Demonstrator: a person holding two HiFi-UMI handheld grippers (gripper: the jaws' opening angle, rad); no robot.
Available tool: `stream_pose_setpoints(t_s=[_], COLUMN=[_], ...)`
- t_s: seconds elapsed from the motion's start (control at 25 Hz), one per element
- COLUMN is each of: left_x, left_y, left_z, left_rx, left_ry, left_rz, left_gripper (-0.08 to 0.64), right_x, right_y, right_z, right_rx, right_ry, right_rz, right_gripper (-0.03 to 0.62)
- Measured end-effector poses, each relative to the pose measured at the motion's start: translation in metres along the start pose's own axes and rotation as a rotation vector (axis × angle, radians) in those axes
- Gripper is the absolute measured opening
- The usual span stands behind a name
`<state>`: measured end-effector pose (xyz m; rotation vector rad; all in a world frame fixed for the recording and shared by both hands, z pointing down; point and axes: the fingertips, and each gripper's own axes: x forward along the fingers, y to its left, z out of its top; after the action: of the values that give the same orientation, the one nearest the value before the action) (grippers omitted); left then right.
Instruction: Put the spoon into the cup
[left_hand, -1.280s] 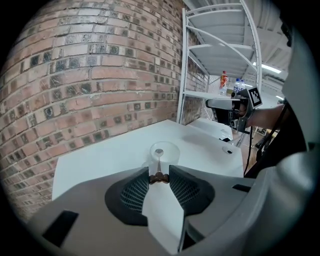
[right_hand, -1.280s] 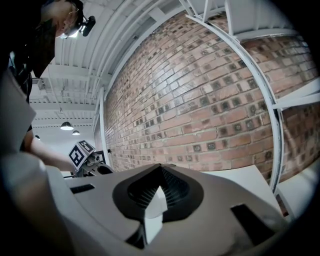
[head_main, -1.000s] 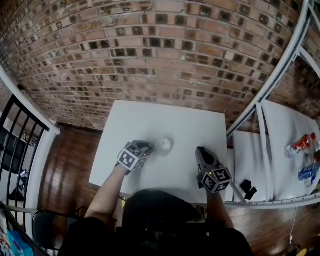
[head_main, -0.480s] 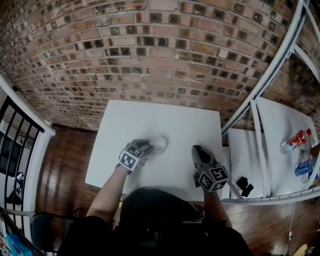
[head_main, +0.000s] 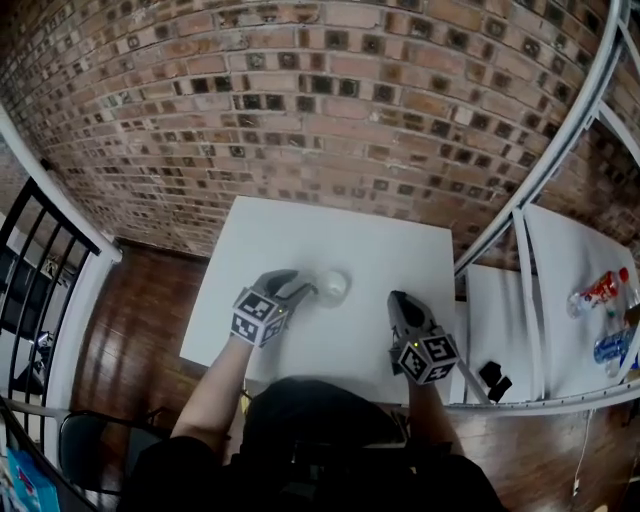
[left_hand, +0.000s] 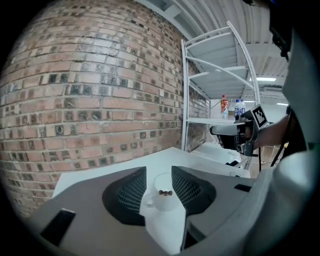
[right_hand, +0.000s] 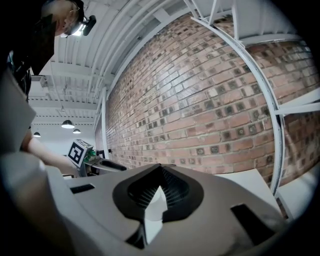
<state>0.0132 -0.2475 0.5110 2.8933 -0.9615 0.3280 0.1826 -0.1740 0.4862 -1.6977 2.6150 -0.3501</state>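
Head view: white table (head_main: 330, 235) by brick wall (head_main: 300, 110). White cup (head_main: 331, 287) stands upright near table centre. L gripper (head_main: 296, 286) is at cup's left side, jaws apart w/ tips right by it. R gripper (head_main: 398, 299) is over table's right part, well apart from cup. Spoon can't be made out.

Left gripper view: L gripper (left_hand: 159, 172) jaws are open wide. Cup (left_hand: 162, 199) sits in the gap near the tips, handle to the left. Can't tell if pads touch it. R gripper (left_hand: 216, 130) shows beyond.

Right gripper view: R gripper (right_hand: 160, 176) jaws meet at the tips, nothing seen held.
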Motion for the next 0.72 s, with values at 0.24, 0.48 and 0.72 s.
stream_pose_setpoints(t_s=[0.24,0.48,0.72], left_x=[-0.057,-0.101,-0.143], left_y=[0.026,0.035,0.041], left_z=[0.032,0.045,0.047], left_rx=[-0.025,-0.045,-0.087], left_ry=[-0.151,-0.233,-0.287], left_rz=[0.135,0.21,0.272], left_gripper=[0.003,0.003,0.003], right_x=[0.006,0.01,0.006], right_y=[0.016,0.025,0.031], right_z=[0.001,0.001,0.004], right_rx=[-0.014,-0.018,-0.014], right_ry=[0.001,0.004,-0.002], right_rz=[0.036,0.056,0.067], right_gripper=[0.005,0.005,0.004])
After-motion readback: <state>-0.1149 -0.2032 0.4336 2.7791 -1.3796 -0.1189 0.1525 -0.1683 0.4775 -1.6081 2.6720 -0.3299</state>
